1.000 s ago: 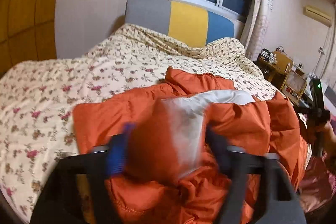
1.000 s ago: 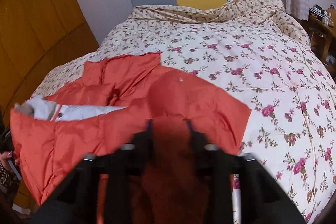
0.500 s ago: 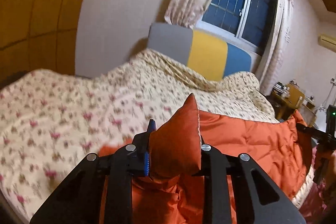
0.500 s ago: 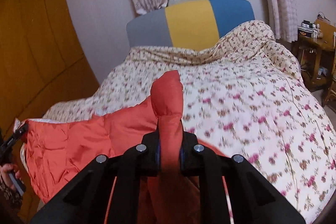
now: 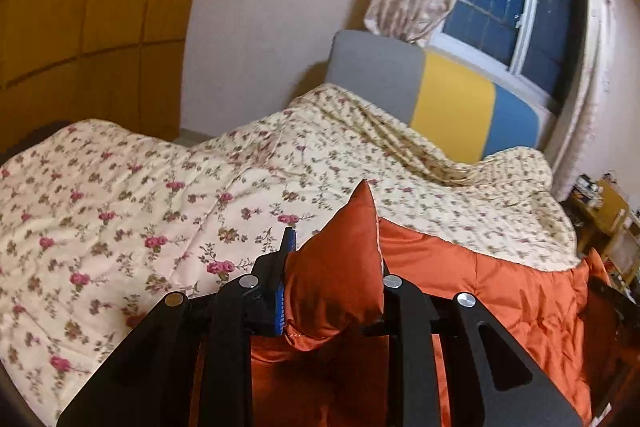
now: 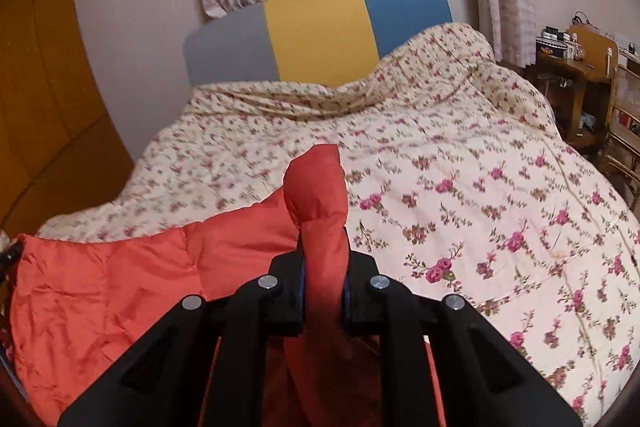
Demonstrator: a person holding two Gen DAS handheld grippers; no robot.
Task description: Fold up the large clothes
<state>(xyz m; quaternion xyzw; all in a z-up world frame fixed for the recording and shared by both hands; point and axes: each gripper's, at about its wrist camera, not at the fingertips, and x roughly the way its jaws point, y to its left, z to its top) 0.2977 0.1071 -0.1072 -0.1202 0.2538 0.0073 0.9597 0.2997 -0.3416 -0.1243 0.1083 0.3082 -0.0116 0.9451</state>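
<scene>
The left hand-held gripper (image 5: 332, 291) is clamped on a puffy corner of the orange padded jacket (image 5: 500, 291), which bulges up between its blue pads; a second ago those jaws stood wider around loose fabric and a white lining. The right hand-held gripper (image 6: 323, 287) is likewise pinched tight on a rolled ridge of the same jacket (image 6: 120, 287), where a second ago it was only closing over the cloth. Both views have tipped up since then: the striped headboard (image 5: 452, 99) now sits well above the grippers, and more of the window shows. The jacket, earlier spread crumpled with its lining showing, now hangs stretched between the two grips at the foot end of the floral quilt (image 5: 120, 211), far from the headboard. That suggests the grasp step is done and the garment's edge is ready to be carried toward the headboard for a fold.
</scene>
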